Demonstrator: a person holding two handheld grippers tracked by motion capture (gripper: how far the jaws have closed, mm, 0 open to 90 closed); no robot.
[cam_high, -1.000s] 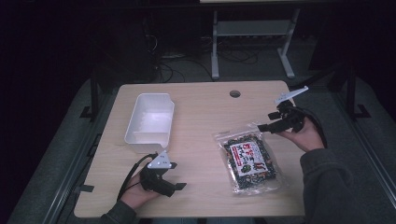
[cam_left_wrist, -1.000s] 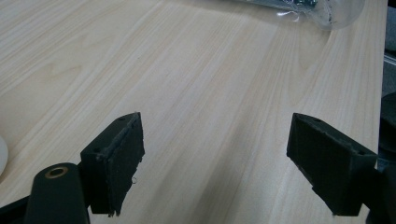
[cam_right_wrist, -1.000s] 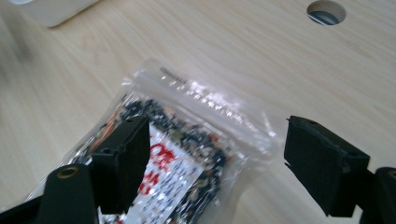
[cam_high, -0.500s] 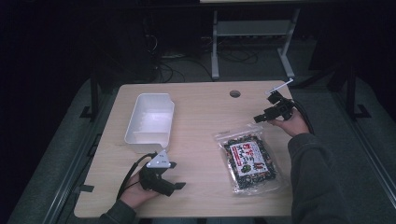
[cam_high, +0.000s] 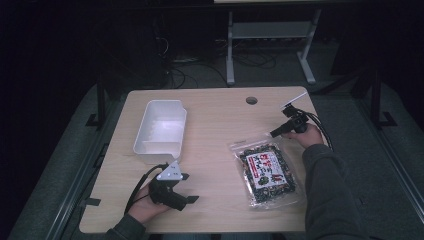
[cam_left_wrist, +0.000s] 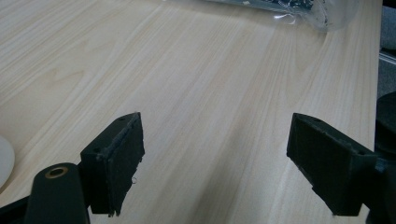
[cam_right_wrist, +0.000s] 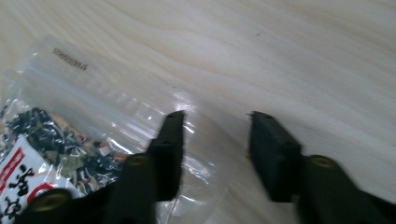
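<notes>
- The clear plastic pouch of dark mixed grains with a red-and-white label (cam_high: 266, 171) lies flat on the right half of the pale wooden table (cam_high: 220, 125), well apart from the white rectangular plastic tub (cam_high: 161, 129) on the left.
- My right gripper (cam_right_wrist: 215, 135) hovers at the pouch's far top corner, jaws parted and holding nothing; one jaw sits over the clear sealed edge, the other over bare wood.
- I judge the seal to be the risk: it is thin, glossy film lying flush on the table, so the jaws may close over it and slide off, or just push the corner away.
- If I catch only that corner, the loose contents could slump to the bottom and the pouch swing or tear free when lifted.
- The right gripper view is blurred, so I cannot tell how close the jaws are to the film; coming down too far would jam them on the wood.
- My left gripper (cam_high: 186, 188) rests near the table's front edge, jaws wide apart and empty, too distant to steady the pouch.
- The tub stands just beyond the left gripper; a careless sweep could knock it.
</notes>
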